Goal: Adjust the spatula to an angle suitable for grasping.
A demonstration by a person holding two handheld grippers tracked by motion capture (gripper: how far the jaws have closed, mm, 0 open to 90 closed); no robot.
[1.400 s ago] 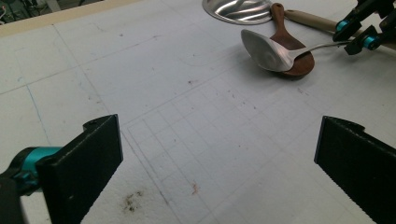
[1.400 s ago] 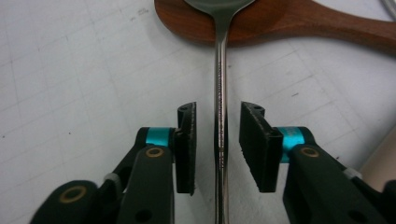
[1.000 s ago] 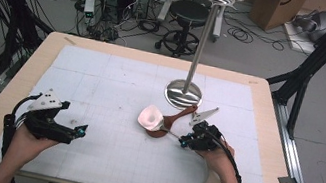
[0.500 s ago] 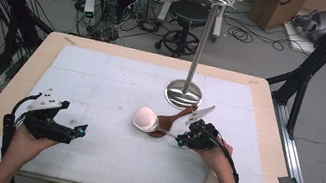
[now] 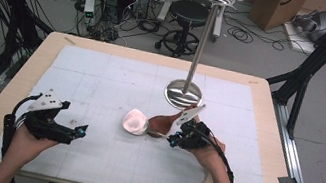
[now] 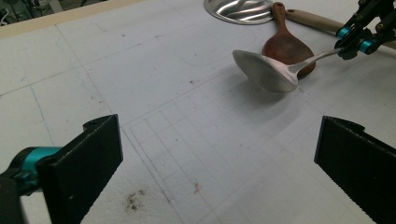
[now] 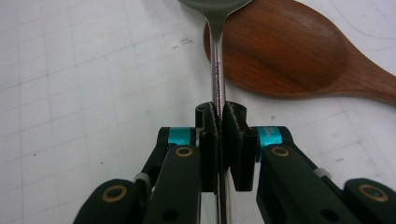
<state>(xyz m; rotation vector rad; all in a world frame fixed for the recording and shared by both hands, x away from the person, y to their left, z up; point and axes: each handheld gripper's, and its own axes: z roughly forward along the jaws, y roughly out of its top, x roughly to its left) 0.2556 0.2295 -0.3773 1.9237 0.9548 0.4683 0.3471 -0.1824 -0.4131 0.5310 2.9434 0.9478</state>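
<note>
1 metal spoon [image 7: 216, 60] is hanging by its handle in the clenched right gripper [image 7: 219, 122], its bowl [image 5: 135, 120] hovering over the white gridded mat [image 5: 101, 85]. Just beside it, 1 wooden spoon [image 7: 285, 56] is lying flat near 1 steel stand [image 5: 184, 94]. The left gripper [image 5: 76, 132] is resting well apart, jaws released and grasping nothing. The wooden table [image 5: 30, 58] is standing among floor cables.
</note>
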